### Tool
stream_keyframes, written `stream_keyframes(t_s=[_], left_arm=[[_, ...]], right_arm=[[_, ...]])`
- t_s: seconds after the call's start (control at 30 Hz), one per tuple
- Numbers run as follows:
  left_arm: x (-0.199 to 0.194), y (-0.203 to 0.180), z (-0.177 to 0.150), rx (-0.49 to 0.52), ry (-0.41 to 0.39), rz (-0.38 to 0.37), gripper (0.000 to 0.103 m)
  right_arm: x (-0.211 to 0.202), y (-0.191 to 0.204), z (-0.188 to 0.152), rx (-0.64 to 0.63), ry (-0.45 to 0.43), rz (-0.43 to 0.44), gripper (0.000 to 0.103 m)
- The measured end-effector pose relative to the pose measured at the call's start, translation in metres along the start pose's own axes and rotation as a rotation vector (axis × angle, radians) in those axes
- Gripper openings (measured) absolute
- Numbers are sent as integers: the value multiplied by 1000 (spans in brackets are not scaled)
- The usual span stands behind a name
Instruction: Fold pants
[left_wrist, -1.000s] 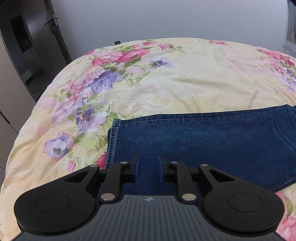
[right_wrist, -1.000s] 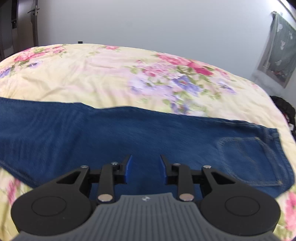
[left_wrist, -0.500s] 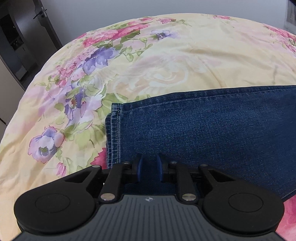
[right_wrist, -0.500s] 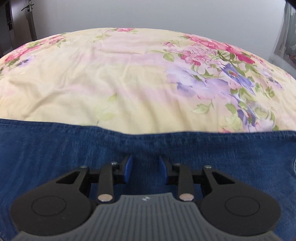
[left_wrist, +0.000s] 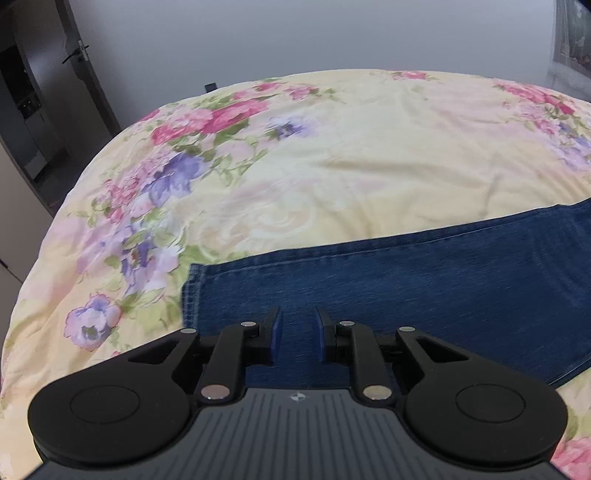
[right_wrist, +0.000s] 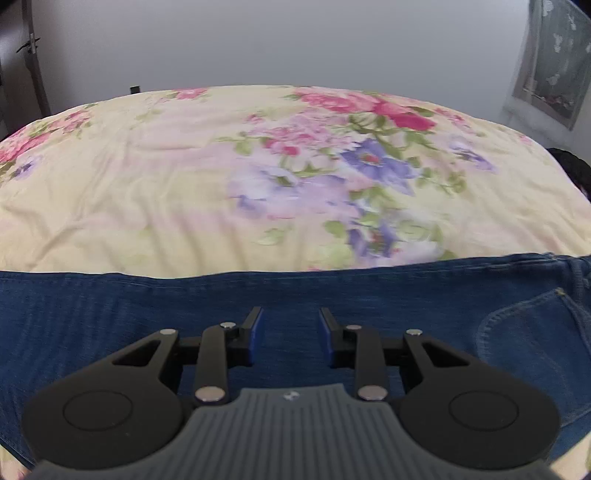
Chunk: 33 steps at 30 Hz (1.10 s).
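The jeans (left_wrist: 424, 280) lie flat across the near part of the floral bed (left_wrist: 332, 166), hem end at the left and back pocket (right_wrist: 532, 332) at the right. The left gripper (left_wrist: 297, 334) sits over the leg near the hem, its 2 fingers a narrow gap apart with nothing between them. The right gripper (right_wrist: 290, 334) is over the upper leg beside the pocket, spread wider and empty.

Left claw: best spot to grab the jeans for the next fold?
Probably the hem, at the left end of the jeans. It lies flat on the bedspread with a stitched, doubled edge. Come in low from the left so one finger slides under. The left claw is open above the leg.
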<state>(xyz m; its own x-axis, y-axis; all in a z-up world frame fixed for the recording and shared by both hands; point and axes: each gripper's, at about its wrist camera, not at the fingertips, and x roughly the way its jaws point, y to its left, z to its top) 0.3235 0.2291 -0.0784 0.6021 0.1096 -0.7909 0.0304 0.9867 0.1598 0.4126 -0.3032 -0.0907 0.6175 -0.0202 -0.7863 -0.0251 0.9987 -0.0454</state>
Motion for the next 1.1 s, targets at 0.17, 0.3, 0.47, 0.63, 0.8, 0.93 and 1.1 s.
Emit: stream_keyframes(t_s=[0.17, 0.3, 0.47, 0.63, 0.8, 0.93, 1.1], left_arm=[[-12, -63, 25, 72, -20, -91, 23], [-17, -119, 41, 154, -33, -136, 23], [-6, -187, 44, 125, -46, -196, 23], [13, -246, 45, 60, -57, -305, 23], [32, -286, 54, 72, -62, -301, 23], [53, -301, 55, 62, -55, -295, 23], [77, -314, 52, 93, -27, -275, 23]], right_arm=[[-31, -105, -19, 103, 19, -88, 31], [-52, -179, -43, 164, 30, -157, 36], [-62, -253, -69, 290, 48, -179, 41], [-67, -307, -73, 378, 10, -189, 44], [-51, -340, -53, 398, -37, -150, 44], [-20, -353, -24, 378, -79, -95, 44], [39, -359, 3, 365, -22, -68, 43]])
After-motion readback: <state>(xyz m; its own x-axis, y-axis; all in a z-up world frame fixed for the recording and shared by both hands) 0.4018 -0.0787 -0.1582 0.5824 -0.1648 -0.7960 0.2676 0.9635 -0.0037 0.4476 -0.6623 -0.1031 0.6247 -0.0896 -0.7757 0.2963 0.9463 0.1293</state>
